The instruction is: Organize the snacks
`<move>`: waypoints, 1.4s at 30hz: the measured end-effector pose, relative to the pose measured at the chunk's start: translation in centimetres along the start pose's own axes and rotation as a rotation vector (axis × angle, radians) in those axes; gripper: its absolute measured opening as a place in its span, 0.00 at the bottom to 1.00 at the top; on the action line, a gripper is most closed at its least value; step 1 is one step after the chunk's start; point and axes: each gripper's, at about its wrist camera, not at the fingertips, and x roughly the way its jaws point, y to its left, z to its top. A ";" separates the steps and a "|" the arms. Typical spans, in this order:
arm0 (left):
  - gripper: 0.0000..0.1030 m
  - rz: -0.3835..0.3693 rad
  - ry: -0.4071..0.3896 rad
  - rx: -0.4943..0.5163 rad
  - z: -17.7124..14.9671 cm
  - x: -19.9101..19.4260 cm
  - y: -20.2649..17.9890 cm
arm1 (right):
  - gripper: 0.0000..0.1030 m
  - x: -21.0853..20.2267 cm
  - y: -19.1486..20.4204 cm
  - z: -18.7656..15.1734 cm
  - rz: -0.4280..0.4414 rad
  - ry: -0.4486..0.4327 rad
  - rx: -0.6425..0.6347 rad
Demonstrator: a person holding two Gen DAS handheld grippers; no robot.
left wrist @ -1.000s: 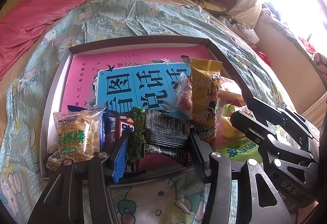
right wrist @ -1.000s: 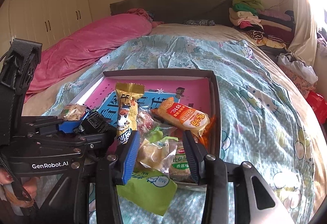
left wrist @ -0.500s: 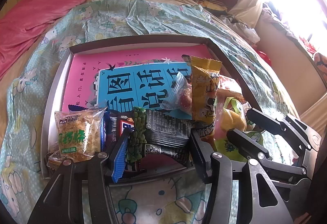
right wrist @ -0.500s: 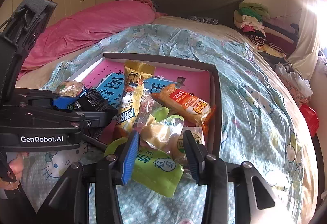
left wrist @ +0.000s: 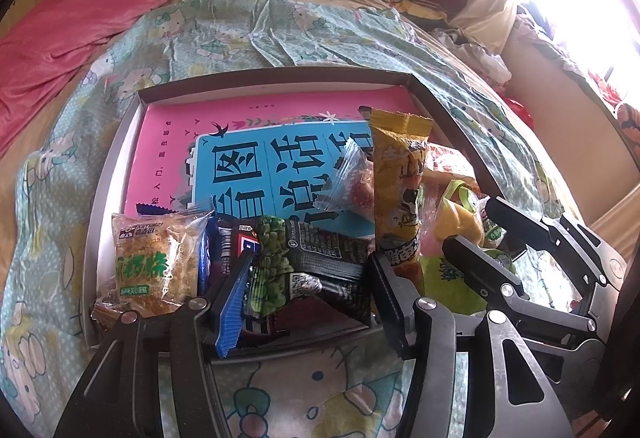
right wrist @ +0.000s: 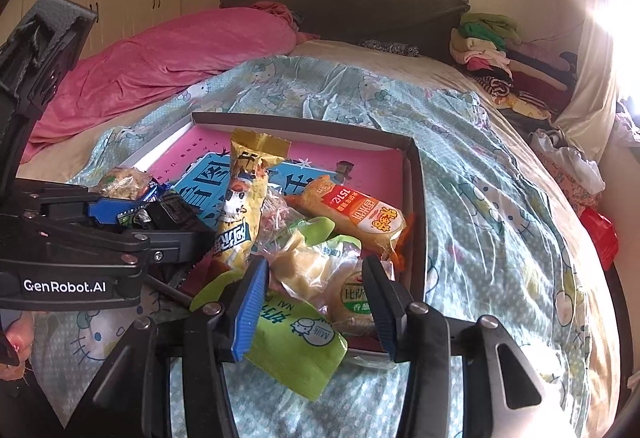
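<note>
Jaws: left gripper (left wrist: 308, 288) clamped on black-and-green pea packet (left wrist: 304, 262) at the tray's near edge; right gripper (right wrist: 310, 296) opening around clear cake packets (right wrist: 320, 274) atop the green milk sachet (right wrist: 296, 346). Tray (right wrist: 416, 198): snacks heaped near-right, book (left wrist: 280, 166) beneath. Advice: release fully before withdrawing; set packets flat, in rows.

"GenRobot.AI" on left tool (right wrist: 120, 216) body; "Milk" on green packet (right wrist: 296, 342); "1512" on orange packet (right wrist: 360, 212).

My left wrist cam looks steeply down, close over the snack tray (left wrist: 448, 110); right cam sits shallower at its near-right corner. Both share tray (right wrist: 416, 174) and bed.
</note>
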 end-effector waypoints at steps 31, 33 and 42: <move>0.75 0.082 -0.151 0.001 -0.4 -7.8 0.3 | 0.74 -7.1 -0.9 1.3 0.026 -0.199 0.122; 0.75 0.094 -0.152 0.007 -0.8 -8.2 0.3 | 0.74 -7.5 -0.6 1.2 0.020 -0.199 0.123; 0.75 0.095 -0.105 0.005 -4.5 -10.2 1.8 | 0.74 -8.9 0.8 -1.0 0.014 -0.088 0.192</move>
